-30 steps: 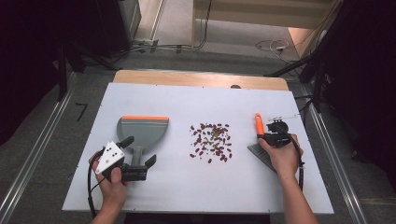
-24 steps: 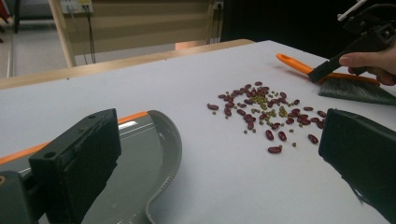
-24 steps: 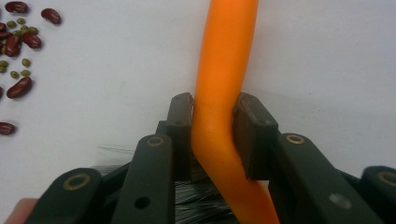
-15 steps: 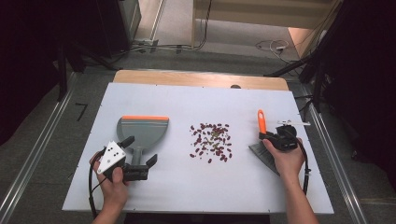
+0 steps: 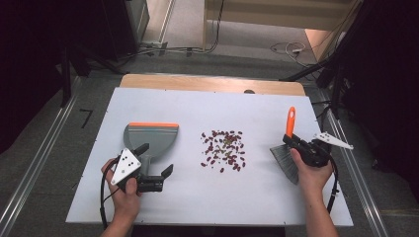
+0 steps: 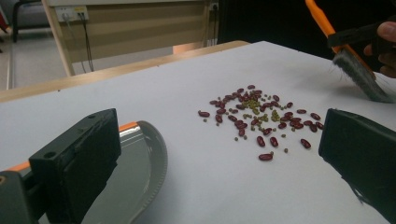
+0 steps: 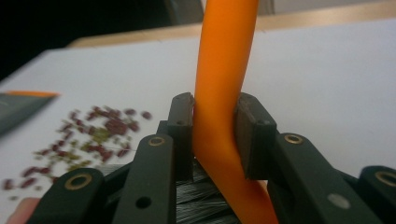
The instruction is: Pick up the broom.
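1. Right gripper (image 5: 299, 146): fingers pinch the orange handle of the brush (image 5: 286, 148); bristles rest on the white tabletop (image 5: 257, 197), to the right of the beans.
2. Left gripper (image 5: 155, 165): fingers spread, empty, just beside the grey dustpan (image 5: 150, 138), not gripping it.
3. Beans (image 5: 223, 150): red and small green, scattered mid-tabletop between dustpan and brush.
4. Progress, judged: sweeping not begun; dustpan pickup and all sweeping remain.

A grey dustpan (image 5: 150, 139) with an orange lip is laid flat at 9 o'clock. Red and green beans (image 5: 223, 149) are scattered at centre. An orange-handled brush (image 5: 287, 148) is held tilted at 3 o'clock, bristles down.
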Action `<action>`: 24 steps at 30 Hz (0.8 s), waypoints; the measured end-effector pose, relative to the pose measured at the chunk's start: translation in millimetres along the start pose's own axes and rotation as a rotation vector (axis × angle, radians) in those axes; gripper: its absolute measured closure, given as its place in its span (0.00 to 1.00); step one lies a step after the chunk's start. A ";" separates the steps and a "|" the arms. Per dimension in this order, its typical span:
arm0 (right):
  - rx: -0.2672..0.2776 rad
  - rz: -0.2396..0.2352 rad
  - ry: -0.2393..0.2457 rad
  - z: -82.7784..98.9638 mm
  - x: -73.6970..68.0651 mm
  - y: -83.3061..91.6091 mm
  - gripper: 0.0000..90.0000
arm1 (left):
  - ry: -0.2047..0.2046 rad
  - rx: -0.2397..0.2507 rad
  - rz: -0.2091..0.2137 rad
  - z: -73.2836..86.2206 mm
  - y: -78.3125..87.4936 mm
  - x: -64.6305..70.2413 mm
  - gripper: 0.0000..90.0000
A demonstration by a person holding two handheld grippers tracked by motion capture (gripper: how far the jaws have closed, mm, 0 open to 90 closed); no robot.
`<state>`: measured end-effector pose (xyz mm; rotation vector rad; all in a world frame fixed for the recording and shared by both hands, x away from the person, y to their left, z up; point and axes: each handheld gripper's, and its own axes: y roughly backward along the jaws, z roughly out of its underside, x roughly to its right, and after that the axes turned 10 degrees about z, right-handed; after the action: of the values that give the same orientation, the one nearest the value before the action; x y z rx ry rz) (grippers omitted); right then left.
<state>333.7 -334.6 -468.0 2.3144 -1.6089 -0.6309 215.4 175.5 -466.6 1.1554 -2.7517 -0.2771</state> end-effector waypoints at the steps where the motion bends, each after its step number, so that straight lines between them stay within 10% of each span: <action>1: 0.006 0.005 -0.010 -0.2 1.3 1.3 0.76 | -0.001 0.004 0.001 -1.3 -0.4 0.7 0.00; 24: 0.186 -0.074 -0.028 -11.1 -12.8 22.3 0.77 | -0.034 0.051 0.039 -17.7 -2.5 12.4 0.00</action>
<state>317.0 -331.1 -445.8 2.5182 -1.6662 -0.5525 212.1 162.9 -449.2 1.1179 -2.8225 -0.2259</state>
